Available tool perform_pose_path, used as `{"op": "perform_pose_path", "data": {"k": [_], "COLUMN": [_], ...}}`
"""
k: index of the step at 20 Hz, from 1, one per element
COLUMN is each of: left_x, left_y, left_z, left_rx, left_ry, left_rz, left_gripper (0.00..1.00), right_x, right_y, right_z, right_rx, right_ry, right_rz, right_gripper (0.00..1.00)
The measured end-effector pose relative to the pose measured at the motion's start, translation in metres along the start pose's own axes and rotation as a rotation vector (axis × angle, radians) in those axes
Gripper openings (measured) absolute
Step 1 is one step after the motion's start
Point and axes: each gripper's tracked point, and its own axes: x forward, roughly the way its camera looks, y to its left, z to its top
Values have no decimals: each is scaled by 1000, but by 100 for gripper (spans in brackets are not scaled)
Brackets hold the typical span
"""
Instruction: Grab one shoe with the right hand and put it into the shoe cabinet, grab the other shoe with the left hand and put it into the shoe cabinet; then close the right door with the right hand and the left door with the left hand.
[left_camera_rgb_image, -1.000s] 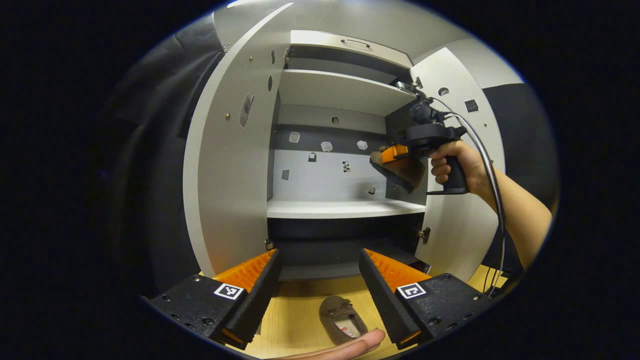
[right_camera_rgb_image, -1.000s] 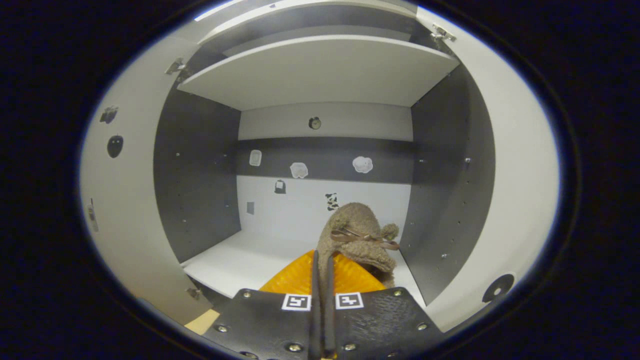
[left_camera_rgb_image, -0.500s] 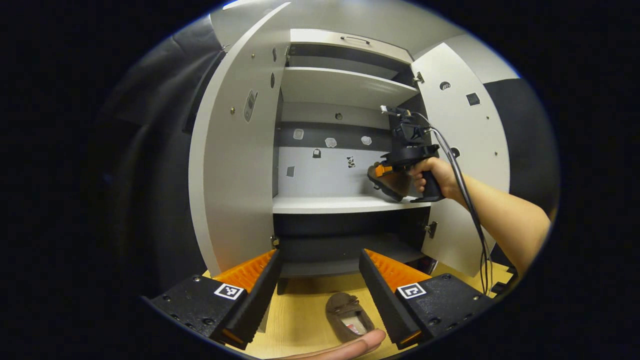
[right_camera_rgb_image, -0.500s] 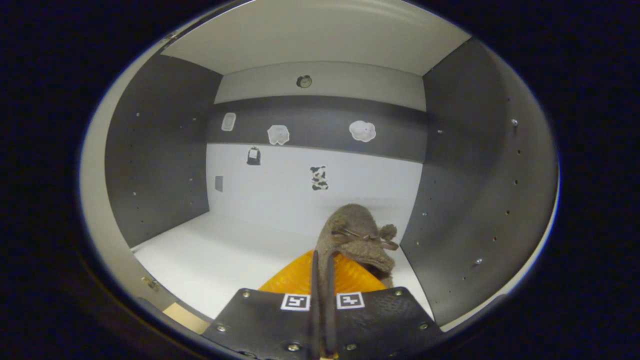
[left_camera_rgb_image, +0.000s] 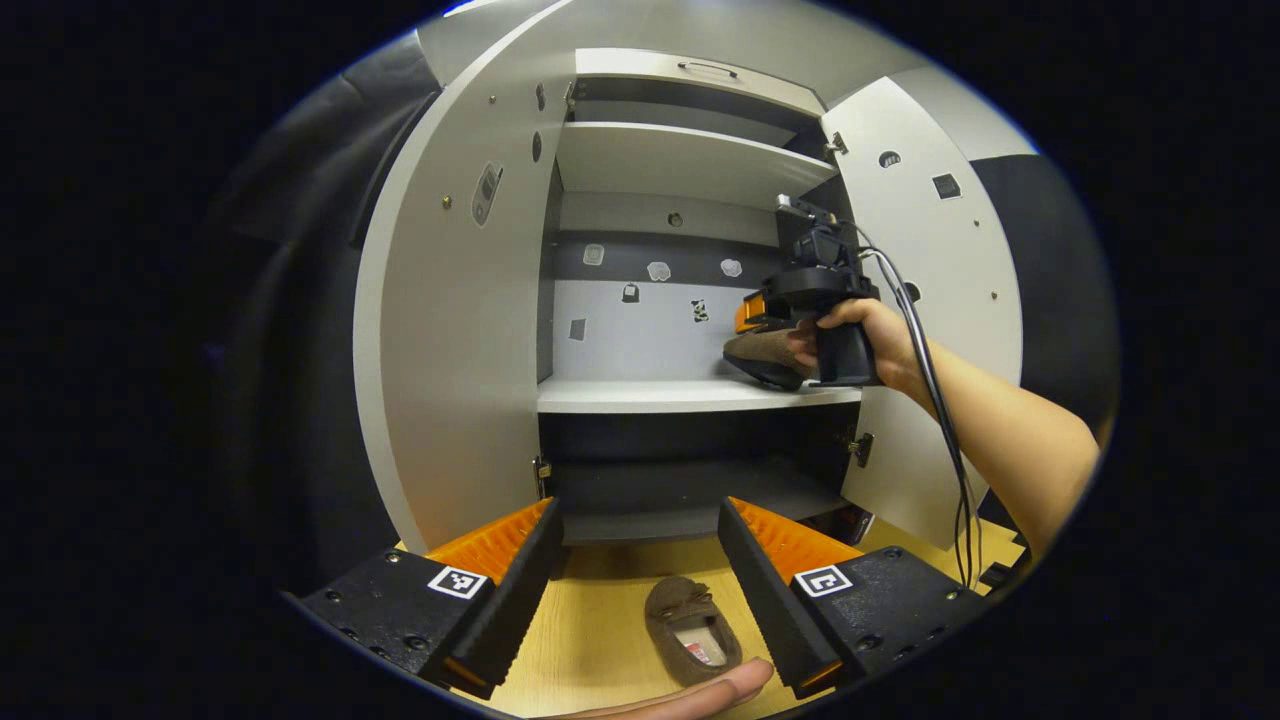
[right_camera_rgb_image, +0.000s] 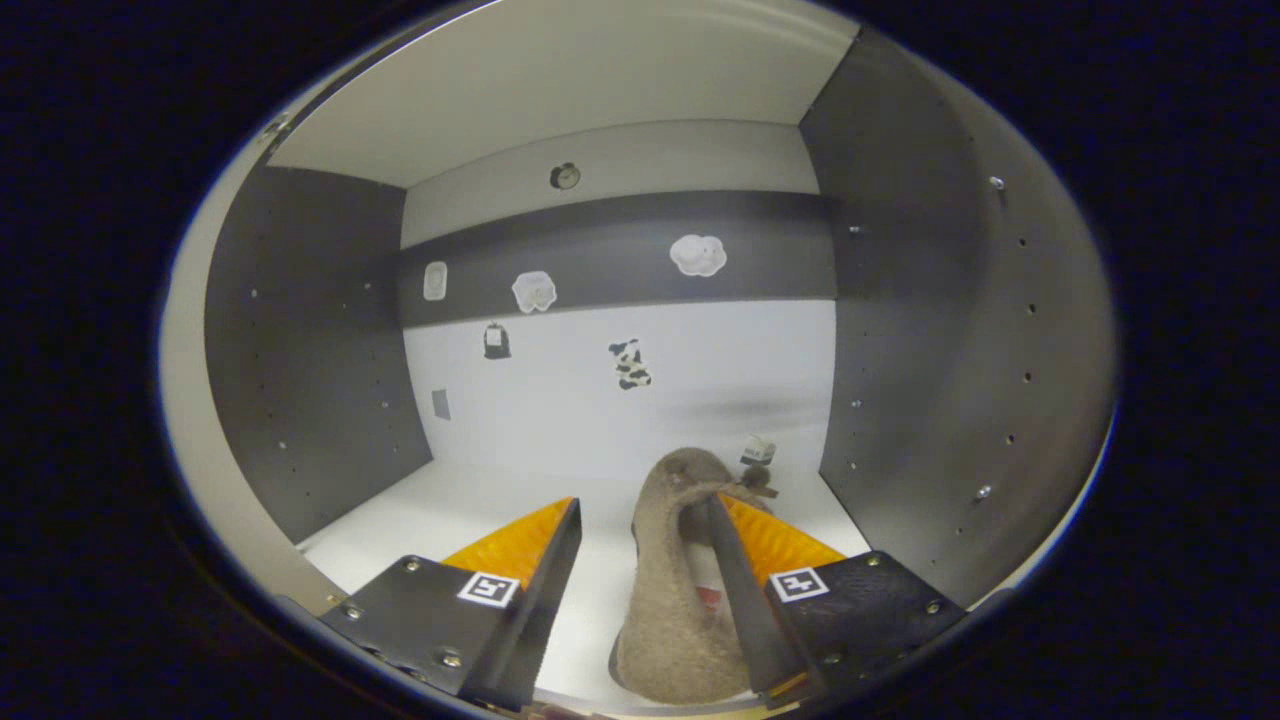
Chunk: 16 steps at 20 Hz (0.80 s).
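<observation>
- In the left gripper view the right gripper (left_camera_rgb_image: 765, 325) is up at about 2 o'clock, reaching into the shoe cabinet (left_camera_rgb_image: 450, 330) just over the middle shelf (left_camera_rgb_image: 660, 396)
- The hand (left_camera_rgb_image: 870, 335) wrapped round its black handle has its knuckles toward the cabinet; the bare forearm (left_camera_rgb_image: 1010, 445) runs down and out toward 4 o'clock, and a cable (left_camera_rgb_image: 940, 400) hangs along it
- A brown shoe (left_camera_rgb_image: 765, 352) sits low at that gripper's tip, right at the shelf's right end; whether the sole rests on the board cannot be told from here
- In the right gripper view the right gripper (right_camera_rgb_image: 640, 560) has its fingers spread apart: the shoe (right_camera_rgb_image: 672, 590) lies between them at 6 o'clock, toe pointing into the cabinet, its opening against the right finger, the left finger clear of it
- The shoe rests on the white shelf (right_camera_rgb_image: 470, 500), near the dark right wall
- The left gripper (left_camera_rgb_image: 635, 565) hangs low in front of the cabinet, fingers wide apart and gripping nothing
- The other shoe (left_camera_rgb_image: 692, 630) lies on the wooden floor (left_camera_rgb_image: 590, 640) between those fingers at 6 o'clock, nearer the right one, toe toward the cabinet
- A fingertip (left_camera_rgb_image: 700, 692) shows at the bottom edge, just below that shoe
- Both doors stand open: the left door (left_camera_rgb_image: 440, 340) at 9 o'clock, the right door (left_camera_rgb_image: 940, 300) at 3 o'clock
</observation>
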Motion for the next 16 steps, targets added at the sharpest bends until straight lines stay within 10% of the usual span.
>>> {"op": "perform_pose_path", "data": {"k": [3,6,16], "left_x": [-1,-2,10], "left_y": [-3,-6,-14], "left_z": [-4,-9,-69], "left_rx": [-7,-15,-32], "left_ry": [13,27,152], "left_rz": [1,10,13], "left_gripper": [96,96,96], "right_x": [-25,-57,-208], "right_y": [0,1,30], "right_z": [12,16,2], "right_rx": [1,-10,-186], "right_ry": [-27,-50,-229], "right_rz": [17,34,41], "right_gripper": [77,98,96]}}
